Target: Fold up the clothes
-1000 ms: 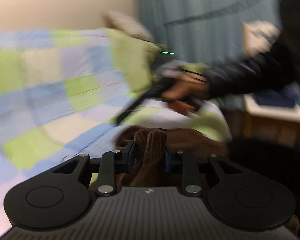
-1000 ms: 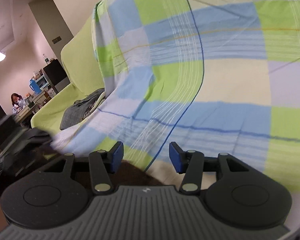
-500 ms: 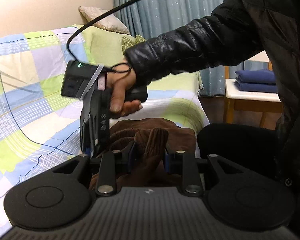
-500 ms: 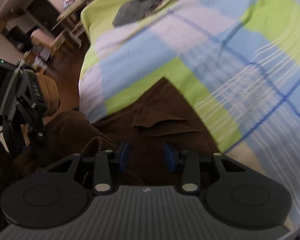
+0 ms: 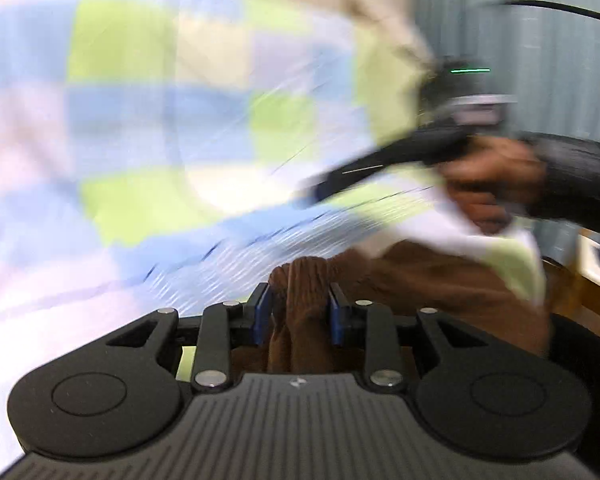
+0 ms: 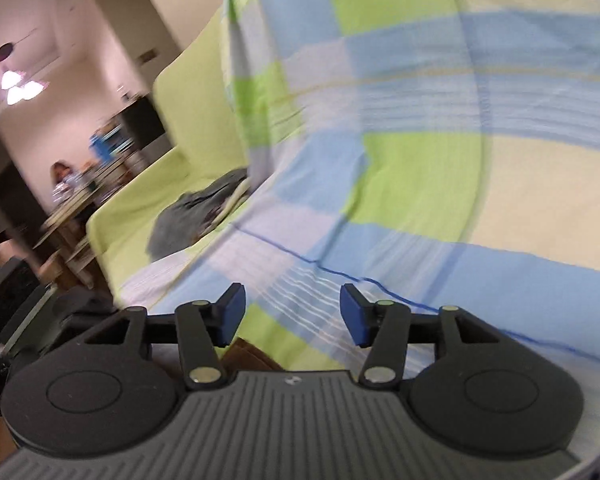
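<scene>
My left gripper [image 5: 300,314] was closed on a bunched fold of the brown garment [image 5: 440,280], which lay at the front edge of the sofa on the checked cover [image 5: 140,140]. My right gripper [image 6: 290,314] had its jaws wide apart and held nothing, above the checked cover, with only a small corner of the brown garment [image 6: 252,354] under it. A grey garment [image 6: 192,216] lay further along the seat, well apart.

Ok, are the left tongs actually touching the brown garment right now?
Touching. The left wrist view shows the left tongs shut on a bunched ridge of the brown garment, with both blue pads pressed against the cloth.
</scene>
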`<state>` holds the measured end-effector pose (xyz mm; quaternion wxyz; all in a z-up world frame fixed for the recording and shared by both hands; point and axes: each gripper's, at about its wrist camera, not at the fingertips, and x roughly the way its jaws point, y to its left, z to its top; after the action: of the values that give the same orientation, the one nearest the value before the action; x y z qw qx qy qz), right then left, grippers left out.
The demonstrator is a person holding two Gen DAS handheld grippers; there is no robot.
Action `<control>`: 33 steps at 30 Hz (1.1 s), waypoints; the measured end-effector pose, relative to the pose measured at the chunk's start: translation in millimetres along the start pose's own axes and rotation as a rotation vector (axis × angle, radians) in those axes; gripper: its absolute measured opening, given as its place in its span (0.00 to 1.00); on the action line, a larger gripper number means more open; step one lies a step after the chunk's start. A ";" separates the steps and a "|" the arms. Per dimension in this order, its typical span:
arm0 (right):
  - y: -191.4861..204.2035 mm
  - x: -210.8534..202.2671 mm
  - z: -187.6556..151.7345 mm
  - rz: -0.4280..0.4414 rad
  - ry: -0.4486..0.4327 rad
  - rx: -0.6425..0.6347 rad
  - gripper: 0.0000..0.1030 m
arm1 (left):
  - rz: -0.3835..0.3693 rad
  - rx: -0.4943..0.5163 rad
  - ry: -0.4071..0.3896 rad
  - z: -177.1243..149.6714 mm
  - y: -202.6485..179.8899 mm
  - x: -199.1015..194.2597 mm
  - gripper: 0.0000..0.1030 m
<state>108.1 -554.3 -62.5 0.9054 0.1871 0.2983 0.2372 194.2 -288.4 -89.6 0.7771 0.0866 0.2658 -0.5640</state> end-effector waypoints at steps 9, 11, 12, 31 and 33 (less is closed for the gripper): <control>-4.7 -15.1 -71.6 -0.044 0.097 0.101 0.50 | -0.037 -0.056 0.044 -13.1 16.7 13.1 0.34; -8.9 0.2 -72.0 -0.047 0.098 0.136 0.51 | -0.043 -0.063 0.033 -14.0 15.5 11.1 0.34; -10.7 2.1 -73.0 -0.028 0.091 0.151 0.51 | -0.044 -0.063 0.031 -12.3 15.8 10.7 0.34; 36.9 -30.4 -90.2 -0.336 -0.139 -0.008 0.28 | 0.046 -0.212 0.074 12.5 24.5 -1.8 0.52; 40.3 -26.1 -87.3 -0.329 -0.148 -0.023 0.28 | 0.066 -0.215 0.046 13.2 21.9 -8.7 0.51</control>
<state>21.9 -518.3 -97.0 0.9535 0.1423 0.2548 0.0750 216.6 -279.3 -77.6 0.7937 0.0244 0.3397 -0.5040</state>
